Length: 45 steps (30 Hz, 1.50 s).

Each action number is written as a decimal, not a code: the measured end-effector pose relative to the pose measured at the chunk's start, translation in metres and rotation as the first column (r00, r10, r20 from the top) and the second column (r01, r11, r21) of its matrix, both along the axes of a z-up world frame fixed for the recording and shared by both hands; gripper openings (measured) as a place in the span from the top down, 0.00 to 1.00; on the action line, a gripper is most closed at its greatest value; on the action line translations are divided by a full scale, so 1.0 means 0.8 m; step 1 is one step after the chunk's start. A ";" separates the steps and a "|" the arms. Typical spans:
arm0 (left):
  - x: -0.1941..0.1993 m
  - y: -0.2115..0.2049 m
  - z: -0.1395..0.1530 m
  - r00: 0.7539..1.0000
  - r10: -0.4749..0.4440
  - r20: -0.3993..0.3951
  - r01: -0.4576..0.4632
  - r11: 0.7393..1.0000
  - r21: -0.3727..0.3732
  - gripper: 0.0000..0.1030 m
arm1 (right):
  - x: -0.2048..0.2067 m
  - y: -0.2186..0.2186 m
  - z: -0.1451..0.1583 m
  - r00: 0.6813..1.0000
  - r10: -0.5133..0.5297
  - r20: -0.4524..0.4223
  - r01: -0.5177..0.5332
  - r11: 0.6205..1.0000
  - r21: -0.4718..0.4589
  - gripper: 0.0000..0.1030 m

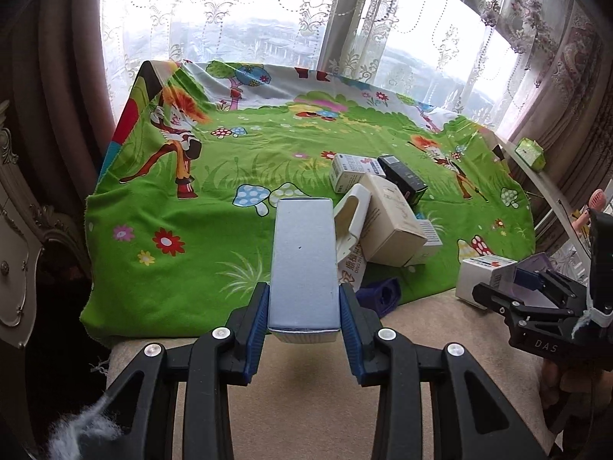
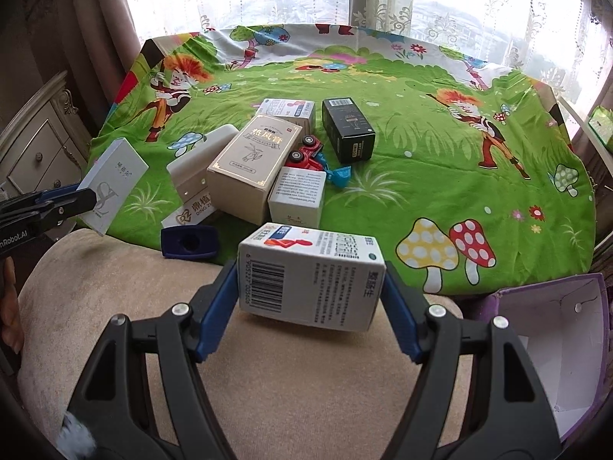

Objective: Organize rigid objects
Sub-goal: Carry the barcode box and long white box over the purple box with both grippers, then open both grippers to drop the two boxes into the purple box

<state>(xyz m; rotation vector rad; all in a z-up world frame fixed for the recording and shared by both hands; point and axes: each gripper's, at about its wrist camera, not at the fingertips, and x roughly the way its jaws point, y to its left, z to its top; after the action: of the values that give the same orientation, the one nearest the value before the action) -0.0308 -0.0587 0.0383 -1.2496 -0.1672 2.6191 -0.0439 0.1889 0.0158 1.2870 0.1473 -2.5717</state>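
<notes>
My left gripper [image 1: 304, 306] is shut on a slim pale blue-grey box [image 1: 302, 260], held above the near edge of the green cartoon cloth [image 1: 237, 153]. The right wrist view shows that same slim box [image 2: 115, 188] at the far left in the left gripper [image 2: 82, 199]. My right gripper [image 2: 310, 287] is shut on a white medicine box [image 2: 310, 276] with a barcode, its pads pressing both ends, above the beige cushion [image 2: 115, 287]. An open purple box [image 2: 551, 345] with a white inside stands at the lower right.
A pile lies mid-cloth: a beige box [image 2: 253, 165], a black box [image 2: 348, 130], two white boxes [image 2: 297, 195] [image 2: 287, 111], an opened white carton [image 2: 199, 172], a red toy car [image 2: 306, 151] and a dark blue holder [image 2: 189, 241]. A cabinet [image 2: 38, 145] stands left, with curtained windows behind.
</notes>
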 end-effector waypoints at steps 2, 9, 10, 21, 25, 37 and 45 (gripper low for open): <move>0.005 0.014 0.004 0.999 -0.033 -0.013 0.033 0.999 0.035 0.64 | 0.006 0.008 0.003 1.000 -0.012 -0.007 0.012 1.000 -0.013 0.28; 0.018 0.073 0.012 0.988 -0.152 -0.033 0.154 0.985 0.081 0.64 | 0.026 0.045 0.016 0.997 -0.073 -0.027 0.072 0.996 -0.062 0.28; 0.020 0.082 0.014 0.985 -0.170 -0.034 0.172 0.982 0.084 0.64 | 0.029 0.052 0.017 0.996 -0.083 -0.030 0.080 0.994 -0.067 0.28; 0.030 0.181 0.016 0.924 -0.381 -0.016 0.378 0.909 0.179 0.64 | 0.068 0.145 0.027 0.971 -0.232 -0.059 0.223 0.967 -0.121 0.28; 0.033 0.221 0.016 0.895 -0.445 -0.006 0.438 0.880 0.184 0.64 | 0.081 0.193 0.024 0.949 -0.312 -0.051 0.305 0.945 -0.117 0.28; 0.027 0.320 0.011 0.828 -0.560 0.032 0.541 0.812 0.218 0.64 | 0.103 0.315 0.026 0.839 -0.539 -0.068 0.532 0.841 -0.101 0.27; 0.026 0.365 0.013 0.796 -0.604 0.029 0.585 0.782 0.213 0.64 | 0.108 0.350 0.032 0.793 -0.602 -0.094 0.592 0.798 -0.113 0.27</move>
<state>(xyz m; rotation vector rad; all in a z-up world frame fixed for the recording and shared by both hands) -0.0101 0.2336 0.0483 -1.1273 -0.0288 1.9466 0.0424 0.4687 0.0418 1.2969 -0.4087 -3.1445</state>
